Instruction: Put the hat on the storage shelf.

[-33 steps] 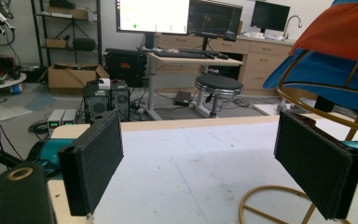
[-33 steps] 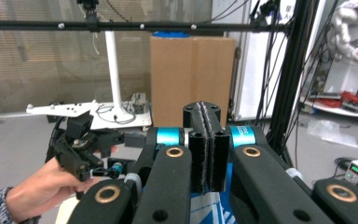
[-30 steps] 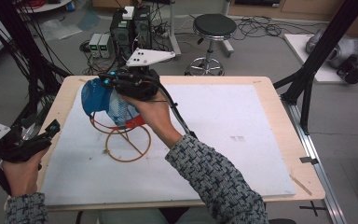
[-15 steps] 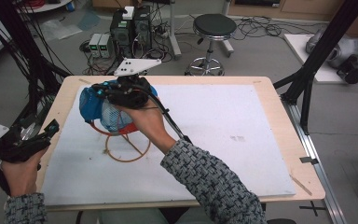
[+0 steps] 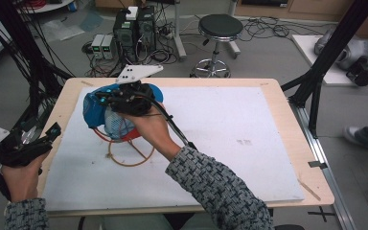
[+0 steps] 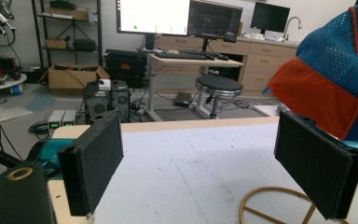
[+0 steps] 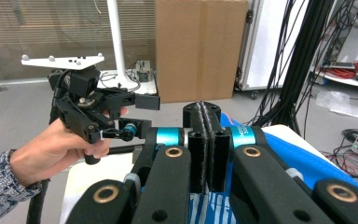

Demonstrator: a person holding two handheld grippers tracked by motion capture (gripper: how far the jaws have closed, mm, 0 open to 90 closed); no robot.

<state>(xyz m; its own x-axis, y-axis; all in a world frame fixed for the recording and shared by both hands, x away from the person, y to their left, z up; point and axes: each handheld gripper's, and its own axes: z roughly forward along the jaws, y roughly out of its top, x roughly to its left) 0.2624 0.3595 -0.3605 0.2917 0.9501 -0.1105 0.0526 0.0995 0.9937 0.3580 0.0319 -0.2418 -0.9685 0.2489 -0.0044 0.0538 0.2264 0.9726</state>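
Note:
A blue mesh bag (image 5: 95, 109) with orange trim hangs a little above the left of the white mat (image 5: 230, 134). My right gripper (image 5: 106, 99) is shut on its blue fabric (image 7: 303, 163), jaws pressed together. A thin golden wire ring (image 5: 129, 155) attached to the bag lies on the mat below it. My left gripper (image 5: 52, 130) stands open at the table's left edge, apart from the bag. Between its black pads (image 6: 93, 163) nothing is held; the bag (image 6: 335, 74) and ring (image 6: 270, 205) lie ahead to its right. The right gripper view faces the left gripper (image 7: 142, 113), jaws apart.
A wooden rim (image 5: 287, 110) frames the mat, and most of the mat spreads to the right of the bag. Behind the table stand a black stool (image 5: 220, 26) and computer towers (image 5: 134, 28). Black frame poles (image 5: 326, 67) rise at both sides.
My right gripper has carried the bag slightly left and nearer, bunching the fabric over the ring. The left gripper has stayed put.

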